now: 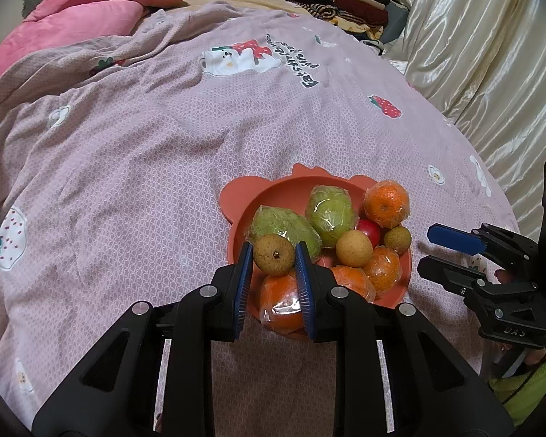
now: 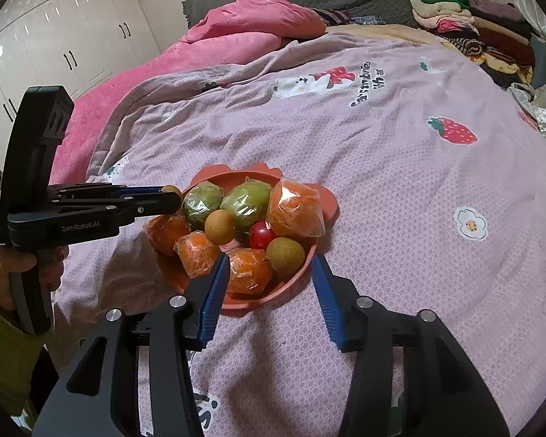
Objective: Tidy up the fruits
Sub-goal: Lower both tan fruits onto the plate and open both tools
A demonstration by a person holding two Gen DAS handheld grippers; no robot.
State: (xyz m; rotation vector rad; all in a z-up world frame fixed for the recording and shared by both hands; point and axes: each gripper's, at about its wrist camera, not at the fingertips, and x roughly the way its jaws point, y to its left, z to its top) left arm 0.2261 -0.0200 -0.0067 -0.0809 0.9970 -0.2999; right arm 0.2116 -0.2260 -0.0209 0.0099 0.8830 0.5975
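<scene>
Since the bed is soft under its pink strawberry-print quilt (image 1: 163, 167), the terracotta bear-eared bowl (image 1: 236, 196) sits on yielding ground near the foot end, and any push down on it would likely tip it.

Two green fruits in cling film (image 1: 331, 215) lie at the back of the bowl, firm-looking but slick under the wrap; best taken across the middle, gently, since the film may slide. Film-wrapped oranges (image 1: 386, 202) fill the rim and front: light, slightly soft, crinkly skins of plastic that offer loose corners but poor grip.

A small red fruit (image 1: 369, 231), cherry tomato perhaps, is wedged low between the others; thin-skinned, easily crushed.

Brown longans (image 1: 353, 247) rest bare among the oranges: light, hard-shelled, round, prone to roll or pop out of a pinch.

Left gripper (image 1: 274, 255): clamped on one longan (image 1: 274, 255), pads on opposite sides, stem scar facing the camera, held just above the bowl's near-left edge.

Right gripper (image 2: 269, 276): jaws parted, nothing between the pads, poised over the bowl's near rim by a wrapped orange (image 2: 249, 269).
</scene>
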